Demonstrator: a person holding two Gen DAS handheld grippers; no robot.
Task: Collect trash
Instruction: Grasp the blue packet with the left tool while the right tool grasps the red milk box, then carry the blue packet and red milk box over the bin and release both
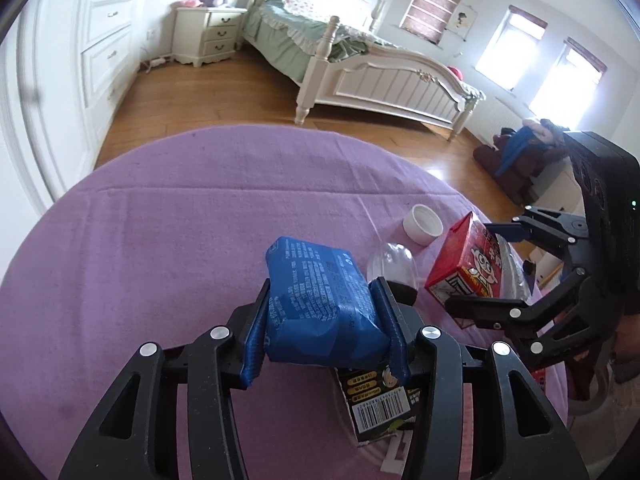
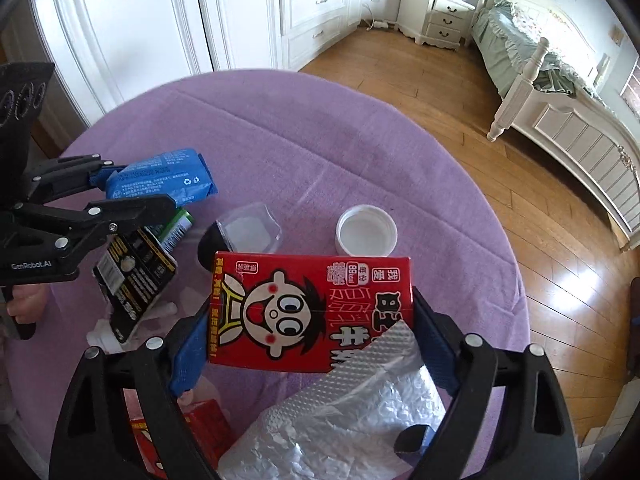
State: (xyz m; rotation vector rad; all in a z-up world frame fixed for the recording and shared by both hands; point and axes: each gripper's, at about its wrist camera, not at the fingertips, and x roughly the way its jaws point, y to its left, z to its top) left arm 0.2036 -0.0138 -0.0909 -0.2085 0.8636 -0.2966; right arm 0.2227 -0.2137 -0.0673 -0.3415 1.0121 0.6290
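Observation:
My left gripper is shut on a blue tissue pack and holds it above the purple round table; it also shows in the right wrist view. My right gripper is shut on a red milk carton, lifted above the table; the carton also shows in the left wrist view. On the table lie a white cap, a clear plastic bottle lying on its side, a black snack box and a silver bubble bag.
Another red carton lies near the table's front edge. Beyond the table are wooden floor, a white bed, a nightstand and white cupboards.

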